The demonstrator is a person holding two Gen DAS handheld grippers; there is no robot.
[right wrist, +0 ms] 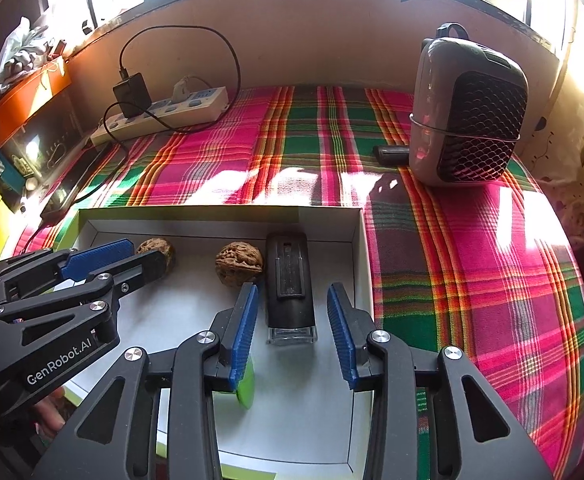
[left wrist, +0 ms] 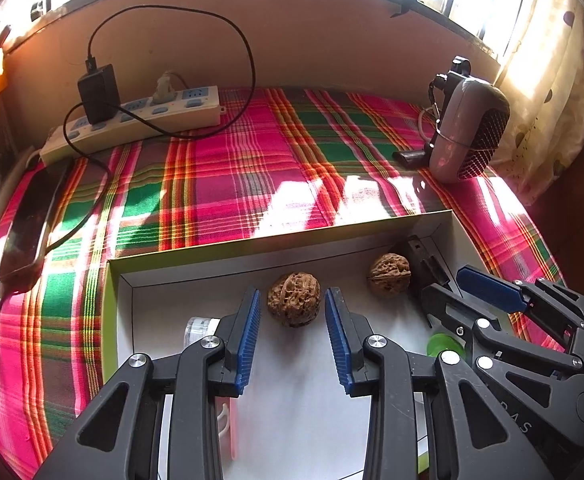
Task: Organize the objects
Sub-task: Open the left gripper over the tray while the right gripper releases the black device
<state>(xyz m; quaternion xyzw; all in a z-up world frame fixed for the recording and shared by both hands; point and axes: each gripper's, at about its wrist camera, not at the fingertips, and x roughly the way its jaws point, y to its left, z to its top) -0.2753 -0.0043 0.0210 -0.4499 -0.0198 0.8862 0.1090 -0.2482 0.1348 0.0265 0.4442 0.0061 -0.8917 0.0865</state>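
- Left hand-held gripper (left wrist: 292, 312) is spread open, with one walnut (left wrist: 293, 299) sitting loose between its blue fingertips, touching neither.
- Second walnut (left wrist: 389, 275) lies just off to its right, same white box (left wrist: 252, 258).
- Right hand-held gripper (right wrist: 292, 308) is open too, its fingers either side of a black stamp-like block (right wrist: 290, 280) lying flat, not pinching it.
- Box sits on a plaid-covered surface (right wrist: 471, 240).

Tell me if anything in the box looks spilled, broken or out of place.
Nothing stands out. Two walnuts sit whole on the box floor, and the black device lies flat along its right wall. Both the left gripper and right gripper are open, gripping nothing. No spill shows.
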